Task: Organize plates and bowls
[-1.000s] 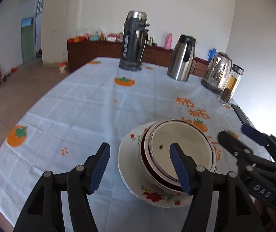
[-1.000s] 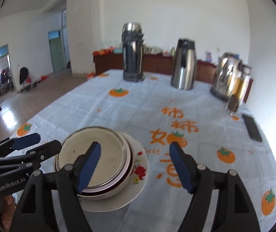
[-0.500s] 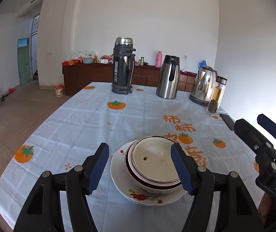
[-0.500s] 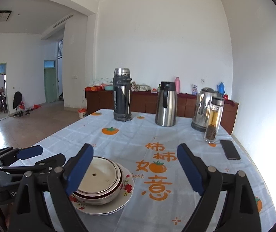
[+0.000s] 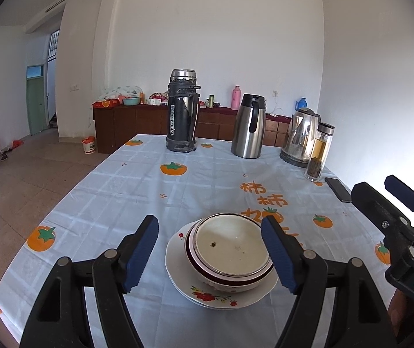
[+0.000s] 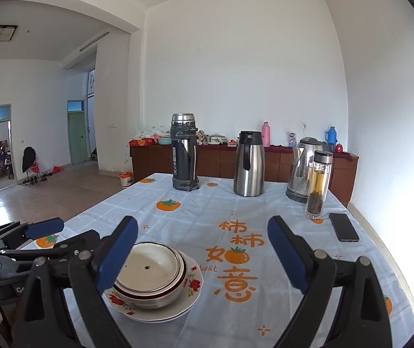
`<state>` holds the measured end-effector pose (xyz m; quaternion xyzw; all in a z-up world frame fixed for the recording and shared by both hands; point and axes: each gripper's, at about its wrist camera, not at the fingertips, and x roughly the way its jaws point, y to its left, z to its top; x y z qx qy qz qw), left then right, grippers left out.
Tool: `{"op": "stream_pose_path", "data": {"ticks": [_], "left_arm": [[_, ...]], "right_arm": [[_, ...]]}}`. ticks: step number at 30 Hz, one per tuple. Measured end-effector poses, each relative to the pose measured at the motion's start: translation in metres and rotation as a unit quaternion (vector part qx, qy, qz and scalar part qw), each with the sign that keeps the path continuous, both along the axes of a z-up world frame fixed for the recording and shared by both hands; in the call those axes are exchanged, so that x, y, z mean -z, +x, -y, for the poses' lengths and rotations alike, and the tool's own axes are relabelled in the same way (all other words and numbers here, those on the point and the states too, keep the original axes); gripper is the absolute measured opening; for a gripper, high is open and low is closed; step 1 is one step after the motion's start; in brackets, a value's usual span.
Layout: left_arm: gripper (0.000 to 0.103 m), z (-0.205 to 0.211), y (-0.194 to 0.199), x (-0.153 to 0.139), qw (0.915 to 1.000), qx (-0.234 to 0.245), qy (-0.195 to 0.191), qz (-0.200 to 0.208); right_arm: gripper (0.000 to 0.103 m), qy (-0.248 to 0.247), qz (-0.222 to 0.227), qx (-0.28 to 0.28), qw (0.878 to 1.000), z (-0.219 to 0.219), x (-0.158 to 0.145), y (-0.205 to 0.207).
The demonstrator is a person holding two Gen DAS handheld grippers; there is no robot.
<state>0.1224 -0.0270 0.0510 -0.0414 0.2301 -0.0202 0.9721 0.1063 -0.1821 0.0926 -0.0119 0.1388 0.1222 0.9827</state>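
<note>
A stack of nested bowls with dark red rims stands on white floral plates near the front of the table. My left gripper hovers above and short of the stack; its jaws are opening and nothing is between the pads. The right wrist view shows the same bowls and plates at lower left. My right gripper is open and empty, to the right of the stack. Each gripper shows in the other's view: the right gripper and the left gripper.
At the far end of the table stand a black thermos, a steel carafe, an electric kettle and a glass tea bottle. A phone lies near the right edge. The persimmon tablecloth drops off at left.
Both grippers have pulled back and risen away from the stack, and their jaws have spread wider. The bowls and plates stay where they were.
</note>
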Motion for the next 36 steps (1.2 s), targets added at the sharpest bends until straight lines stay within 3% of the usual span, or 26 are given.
{"op": "stream_pose_path", "data": {"ticks": [36], "left_arm": [[0.075, 0.0063, -0.0078, -0.0064, 0.9997, 0.015, 0.011, 0.018]], "right_arm": [[0.094, -0.004, 0.001, -0.001, 1.000, -0.0010, -0.0005, -0.0042]]}}
